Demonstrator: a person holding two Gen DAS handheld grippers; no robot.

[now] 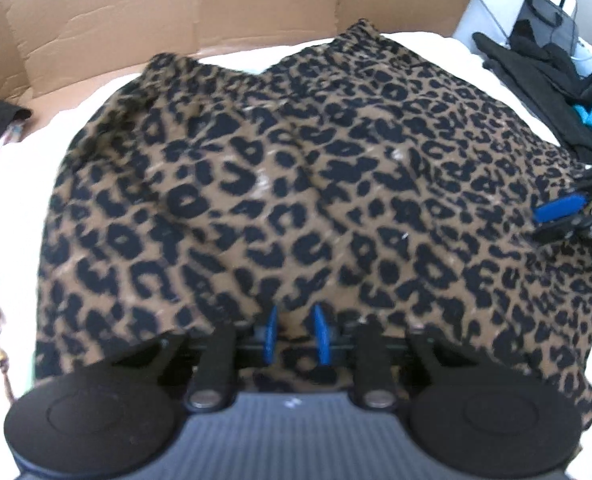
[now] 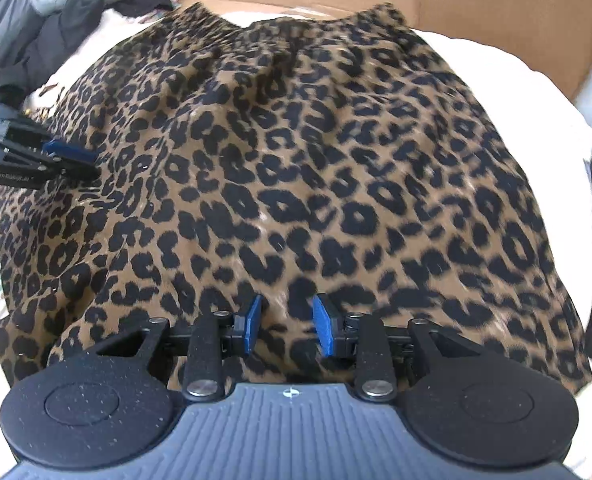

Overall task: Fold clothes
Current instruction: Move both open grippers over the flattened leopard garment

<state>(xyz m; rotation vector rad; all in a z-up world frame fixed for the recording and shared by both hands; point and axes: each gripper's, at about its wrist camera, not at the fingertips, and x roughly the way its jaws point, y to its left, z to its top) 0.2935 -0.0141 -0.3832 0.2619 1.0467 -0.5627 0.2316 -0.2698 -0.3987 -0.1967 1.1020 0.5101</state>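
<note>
A leopard-print garment [image 1: 296, 184] lies spread on a white surface [image 1: 12, 184] before cardboard [image 1: 136, 12]. The left gripper [image 1: 296, 334] and right gripper [image 2: 287, 324] sit at its near hem, fingers [image 2: 323, 326] partly open, apparently gripping nothing.

Skirt [image 1: 296, 184] hem – hidden under gripper [image 1: 296, 334]
</note>
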